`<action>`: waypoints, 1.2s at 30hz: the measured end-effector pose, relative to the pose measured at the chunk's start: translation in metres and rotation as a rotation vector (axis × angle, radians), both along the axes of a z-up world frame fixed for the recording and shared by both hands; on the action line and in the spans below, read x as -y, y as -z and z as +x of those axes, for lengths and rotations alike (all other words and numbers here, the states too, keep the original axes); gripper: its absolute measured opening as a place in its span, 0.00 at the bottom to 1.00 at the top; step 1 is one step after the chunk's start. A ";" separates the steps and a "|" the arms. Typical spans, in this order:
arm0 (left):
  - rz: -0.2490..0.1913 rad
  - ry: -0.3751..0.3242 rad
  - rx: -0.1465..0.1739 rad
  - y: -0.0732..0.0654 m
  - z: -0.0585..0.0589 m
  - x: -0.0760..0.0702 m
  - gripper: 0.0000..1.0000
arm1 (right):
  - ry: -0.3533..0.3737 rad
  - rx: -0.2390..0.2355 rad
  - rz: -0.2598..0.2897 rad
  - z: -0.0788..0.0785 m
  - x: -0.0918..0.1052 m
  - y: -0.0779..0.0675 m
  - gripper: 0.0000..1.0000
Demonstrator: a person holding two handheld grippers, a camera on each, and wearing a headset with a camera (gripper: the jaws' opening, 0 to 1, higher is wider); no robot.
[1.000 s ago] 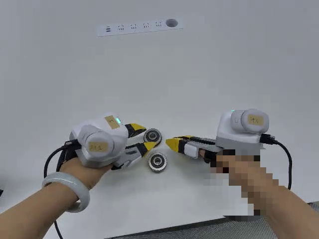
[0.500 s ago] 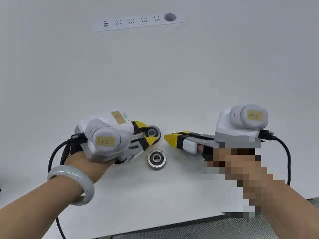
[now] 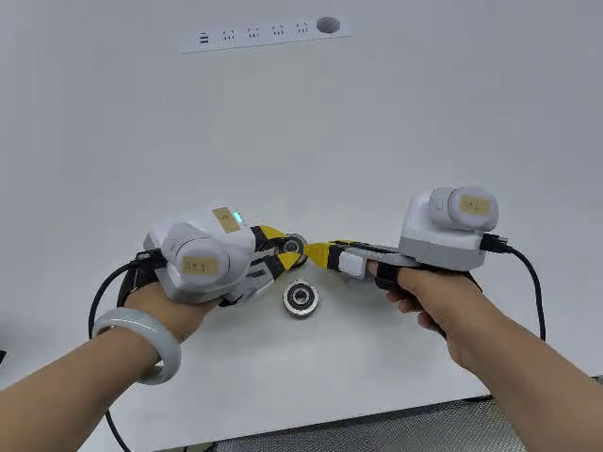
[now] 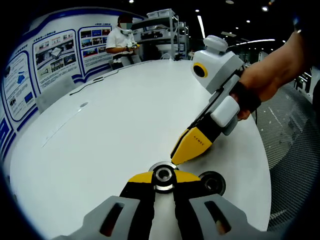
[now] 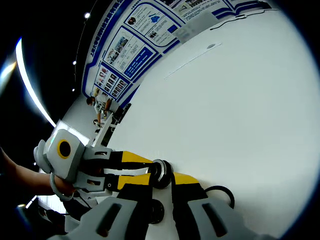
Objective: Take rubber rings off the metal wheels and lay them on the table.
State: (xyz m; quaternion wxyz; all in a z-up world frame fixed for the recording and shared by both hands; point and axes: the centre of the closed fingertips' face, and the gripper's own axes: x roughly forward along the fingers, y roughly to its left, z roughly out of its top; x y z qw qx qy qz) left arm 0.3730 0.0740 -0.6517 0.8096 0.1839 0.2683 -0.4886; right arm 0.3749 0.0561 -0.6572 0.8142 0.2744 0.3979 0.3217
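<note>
My left gripper [image 3: 280, 252] is shut on a small metal wheel [image 3: 293, 247], which carries a black rubber ring; its yellow fingertips pinch the wheel [image 4: 164, 173] from both sides. My right gripper [image 3: 318, 252] is shut, and its yellow tip [image 4: 186, 148] touches the rim of that wheel from the right. In the right gripper view the held wheel [image 5: 160, 172] sits just ahead of my right gripper [image 5: 162, 184], with the left gripper [image 5: 125, 167] reaching in from the left. A second wheel [image 3: 301, 298] with its ring lies flat on the white table just below the tips.
A white power strip [image 3: 264, 33] lies at the far edge of the table [image 3: 396, 141]. Cables trail from both grippers toward the near edge. A thin black arc [image 5: 221, 192] shows beside my right jaw; what it is cannot be told.
The left gripper was open around the upper wheel and has shut on it. The right gripper has moved left until its tip meets the wheel. The lower wheel has stayed put.
</note>
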 end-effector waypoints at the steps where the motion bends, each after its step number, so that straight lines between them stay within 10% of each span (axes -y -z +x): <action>1: -0.001 -0.001 0.000 0.000 0.000 0.000 0.14 | 0.000 -0.003 0.003 0.001 -0.001 0.000 0.16; 36: -0.009 -0.010 0.001 0.001 -0.001 0.000 0.14 | -0.013 -0.044 0.057 -0.003 -0.005 0.000 0.10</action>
